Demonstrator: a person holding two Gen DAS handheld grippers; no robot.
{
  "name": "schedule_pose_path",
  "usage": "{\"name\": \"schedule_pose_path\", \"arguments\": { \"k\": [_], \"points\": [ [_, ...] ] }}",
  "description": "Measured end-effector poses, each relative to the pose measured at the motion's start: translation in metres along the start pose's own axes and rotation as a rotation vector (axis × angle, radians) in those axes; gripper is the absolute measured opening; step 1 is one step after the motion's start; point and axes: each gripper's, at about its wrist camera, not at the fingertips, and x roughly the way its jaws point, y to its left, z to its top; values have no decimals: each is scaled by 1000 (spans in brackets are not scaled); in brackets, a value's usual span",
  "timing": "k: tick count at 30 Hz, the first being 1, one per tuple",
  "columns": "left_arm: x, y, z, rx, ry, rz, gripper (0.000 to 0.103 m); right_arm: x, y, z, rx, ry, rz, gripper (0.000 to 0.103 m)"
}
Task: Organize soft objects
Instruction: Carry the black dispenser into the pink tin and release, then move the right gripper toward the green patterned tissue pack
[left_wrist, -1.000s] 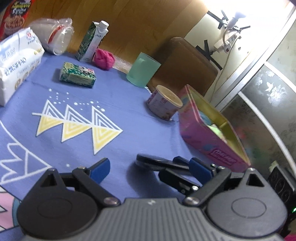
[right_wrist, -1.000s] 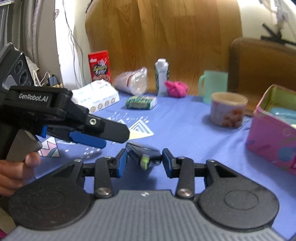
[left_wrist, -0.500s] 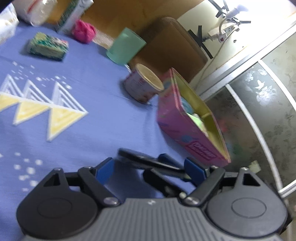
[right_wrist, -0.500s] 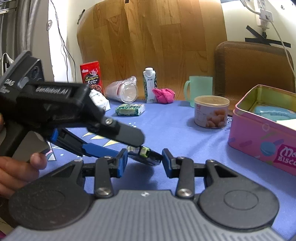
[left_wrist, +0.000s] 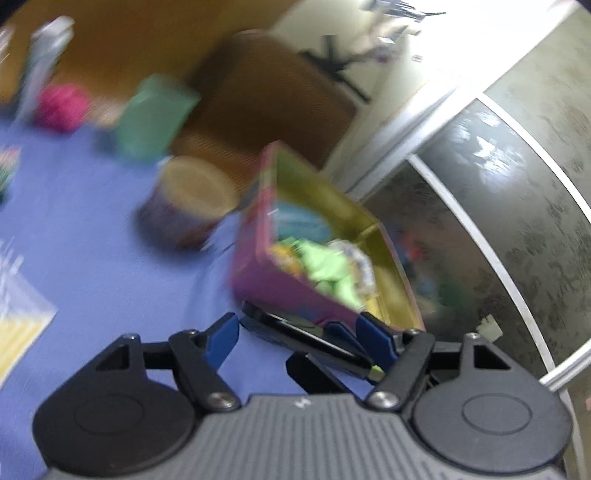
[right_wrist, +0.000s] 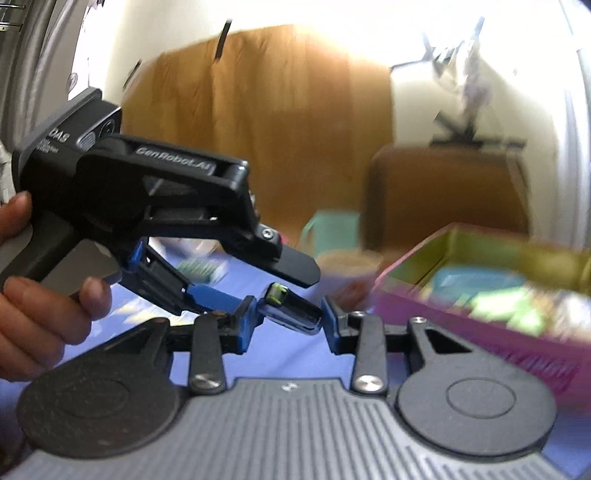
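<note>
Two blue-padded jaws of the left gripper (left_wrist: 297, 325), which have just been closing to a middling gap, bracket a dark slim item (left_wrist: 306, 336) without visibly pressing; the pink tin (left_wrist: 266, 284) of soft green pieces (left_wrist: 325, 266) sits at one o'clock. From the right wrist, the right gripper (right_wrist: 290, 314) holds that item narrowly, tin at three o'clock. It looks light, stiff and smooth, so it is best gripped mid-body.

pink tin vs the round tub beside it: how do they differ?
The pink tin is rectangular; the round tub is cylindrical. The pink tin is open, green soft items inside; the round tub shows a tan top, contents unseen. Both stand on the blue cloth.
</note>
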Motion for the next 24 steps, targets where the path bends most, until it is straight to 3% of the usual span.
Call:
{"name": "schedule_pose_path", "arguments": {
  "k": [7,10,12,15,17,19,24],
  "points": [
    [72,-51,45,108,30,-58,73,-3,-51,19,-15,-116,-191,41],
    [104,-60,46,119,56,-8,74,11,-79,16,-2,-90,-295,41],
    [112,-60,40,116,73,13,74,26,-102,14,40,-19,-413,41],
    [102,-58,30,137,49,-11,77,18,-138,11,210,-18,-454,42],
    [95,-58,28,152,28,13,78,12,-151,9,270,-32,-491,45],
    [83,-54,27,146,11,-1,77,6,-156,8,307,-49,-510,45],
    [42,-46,19,171,-79,0,79,3,-137,11,316,-62,-457,45]
  ]
}}
